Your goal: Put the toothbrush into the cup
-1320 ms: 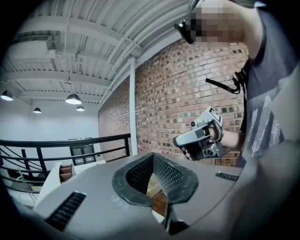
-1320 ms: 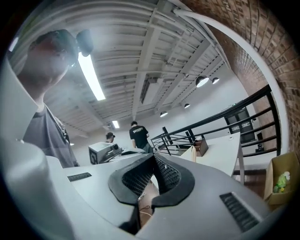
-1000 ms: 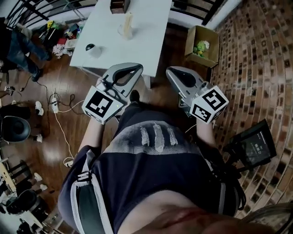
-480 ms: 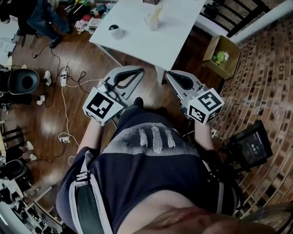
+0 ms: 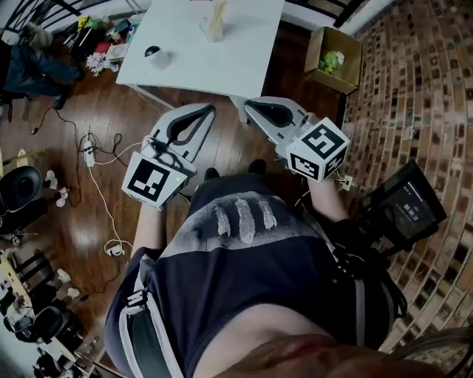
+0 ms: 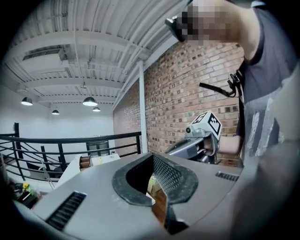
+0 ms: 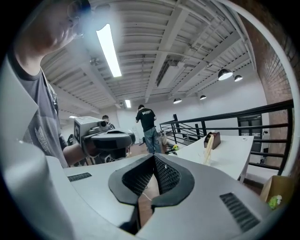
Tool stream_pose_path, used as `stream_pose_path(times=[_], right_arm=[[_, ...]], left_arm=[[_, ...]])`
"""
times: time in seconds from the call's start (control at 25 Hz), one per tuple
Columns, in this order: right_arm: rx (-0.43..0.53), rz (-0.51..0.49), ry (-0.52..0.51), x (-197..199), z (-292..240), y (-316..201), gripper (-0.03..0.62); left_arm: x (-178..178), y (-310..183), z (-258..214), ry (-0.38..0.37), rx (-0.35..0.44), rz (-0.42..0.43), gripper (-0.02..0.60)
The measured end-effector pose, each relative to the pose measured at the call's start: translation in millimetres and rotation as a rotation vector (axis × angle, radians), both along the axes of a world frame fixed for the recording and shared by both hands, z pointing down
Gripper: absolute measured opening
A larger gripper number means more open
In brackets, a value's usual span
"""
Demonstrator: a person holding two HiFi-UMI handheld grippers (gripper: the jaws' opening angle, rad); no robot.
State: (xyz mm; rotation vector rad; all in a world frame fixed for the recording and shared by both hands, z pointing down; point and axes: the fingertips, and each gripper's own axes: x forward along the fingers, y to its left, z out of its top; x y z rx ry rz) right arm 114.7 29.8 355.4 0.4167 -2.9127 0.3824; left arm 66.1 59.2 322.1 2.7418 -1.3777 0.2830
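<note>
At the top of the head view, a white table [image 5: 244,59] carries a clear cup [image 5: 210,31] with a pale stick-like thing [image 5: 219,10] upright in it. I cannot tell whether that is the toothbrush. The same stick [image 7: 207,149] shows far off in the right gripper view. My left gripper [image 5: 209,109] and right gripper [image 5: 249,104] are held side by side above the wooden floor, short of the table. Both point toward the table. Each one's jaws are shut with nothing between them, as the left gripper [image 6: 152,156] and right gripper [image 7: 153,157] show.
A dark round object [image 5: 151,53] sits on the table's left part and a brown box [image 7: 214,139] at its far end. A cardboard box [image 5: 332,52] stands right of the table. Cables [image 5: 96,159] lie on the floor at left. A black railing [image 7: 225,127] runs behind, and a person [image 7: 146,125] stands far off.
The head view swung right, then back left, so the table slid across the top. Both grippers drifted slightly closer to the table, the right one turning a little left. The jaws stayed shut.
</note>
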Motion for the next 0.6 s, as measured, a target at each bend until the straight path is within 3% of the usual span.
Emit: stream_pose_path(times=[0.32, 0.6], right_arm=[[0.086, 0.054, 0.053, -52.5, -19.9, 25.2, 0.0], [0.093, 0.11, 0.112, -88.2, -13.7, 55.0, 0.0]], left_arm=[[-60.5, 11.9, -12.2, 0.072, 0.047, 0.043, -0.005], [-102.0, 33.8, 0.1, 0.116, 0.044, 0.108, -0.005]])
